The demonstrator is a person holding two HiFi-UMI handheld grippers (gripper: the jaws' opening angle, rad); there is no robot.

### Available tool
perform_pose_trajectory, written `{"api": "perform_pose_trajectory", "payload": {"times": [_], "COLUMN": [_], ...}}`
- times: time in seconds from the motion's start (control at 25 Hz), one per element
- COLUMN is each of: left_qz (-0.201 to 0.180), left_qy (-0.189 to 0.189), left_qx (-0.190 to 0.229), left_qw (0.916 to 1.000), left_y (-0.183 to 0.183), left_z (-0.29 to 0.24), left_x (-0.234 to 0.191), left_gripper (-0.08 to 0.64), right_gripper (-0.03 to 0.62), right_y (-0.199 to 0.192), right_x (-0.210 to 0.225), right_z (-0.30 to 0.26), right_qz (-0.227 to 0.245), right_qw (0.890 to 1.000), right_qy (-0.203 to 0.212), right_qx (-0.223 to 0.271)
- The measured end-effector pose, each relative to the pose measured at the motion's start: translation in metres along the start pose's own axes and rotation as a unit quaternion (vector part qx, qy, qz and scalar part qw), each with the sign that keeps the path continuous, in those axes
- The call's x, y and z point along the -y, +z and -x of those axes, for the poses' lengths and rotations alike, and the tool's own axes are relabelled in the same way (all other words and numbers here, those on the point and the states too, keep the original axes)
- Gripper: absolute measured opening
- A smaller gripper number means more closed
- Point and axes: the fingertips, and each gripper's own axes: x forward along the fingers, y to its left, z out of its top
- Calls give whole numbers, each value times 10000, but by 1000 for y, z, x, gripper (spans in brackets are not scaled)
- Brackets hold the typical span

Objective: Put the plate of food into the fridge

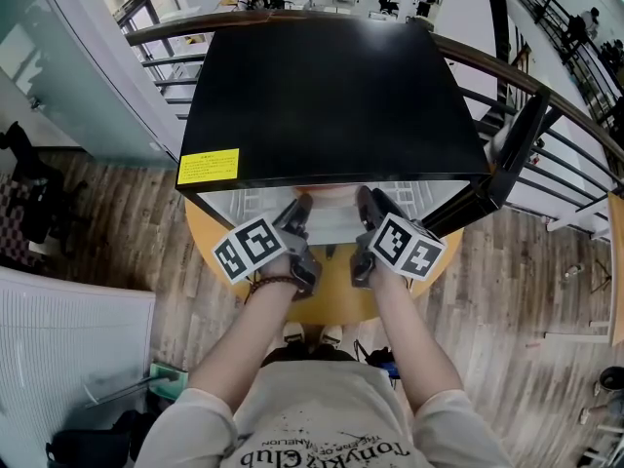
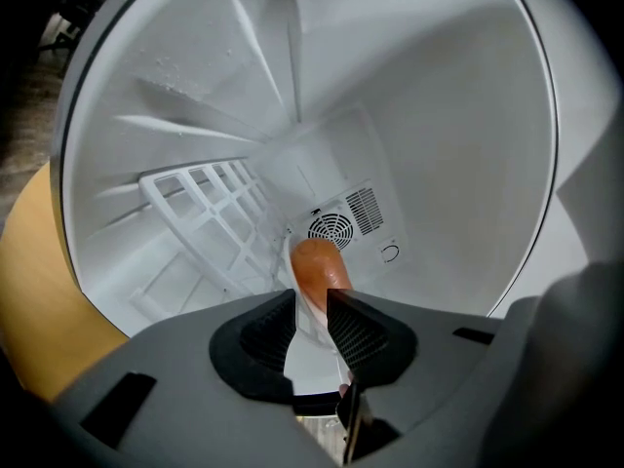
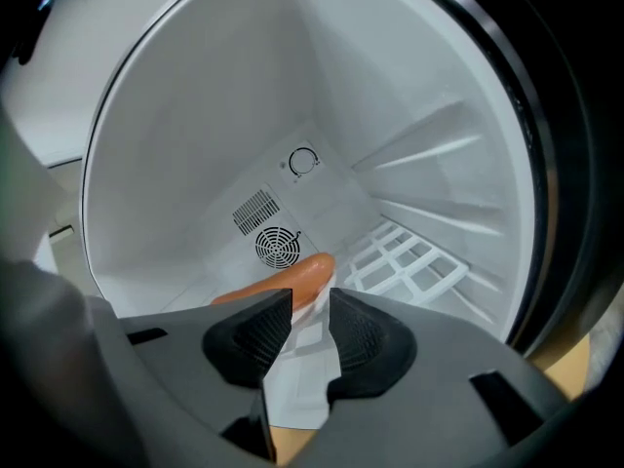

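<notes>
At the middle left of the head view, the left tool [image 1: 300,206] reaches into the open front of the black fridge [image 1: 331,96], which stands on a round wooden worktop [image 1: 210,234]. In its own view the left tool [image 2: 310,305] has its jaws pinched tight on the rim of a white plate [image 2: 314,347], with an orange sausage [image 2: 317,269] lying on it just beyond. The plate sits inside the white cavity, in front of the round vent [image 2: 330,230]. Whether it rests on the floor there I cannot tell. The right tool [image 3: 310,305] clamps the plate's other rim in the same way. The fridge door [image 1: 507,164] hangs open at right.
</notes>
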Motion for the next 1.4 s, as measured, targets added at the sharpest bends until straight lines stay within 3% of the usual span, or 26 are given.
{"api": "perform_pose_trajectory", "payload": {"times": [0.4, 0.56, 0.76, 0.92, 1.12, 1.4], "left_qz": [-337, -633, -575, -992, -1803, -3065], "left_qy": [154, 379, 176, 38, 54, 16], "left_qx": [-203, 54, 125, 51, -129, -565], "left_qw": [9991, 9973, 9981, 9951, 9835, 9502], "left_y": [-4, 6, 6, 3, -7, -45], "left_z": [4, 11, 23, 42, 68, 100], "left_x": [-1, -5, -1, 2, 1, 3], "left_gripper": [103, 106, 106, 106, 104, 95], "right_gripper": [118, 118, 118, 118, 118, 115], "right_y": [2, 2, -5, -9, -23, -51], "right_x": [0, -1, -7, -18, -28, -47], "right_z": [8, 13, 24, 40, 63, 103], "right_qz": [-86, -136, -93, 176, 735, 2168], "right_qw": [9999, 9998, 9997, 9989, 9949, 9706], "right_qy": [76, 111, 220, 432, 687, 1039], "right_qx": [51, 80, 64, 106, 68, 108]}}
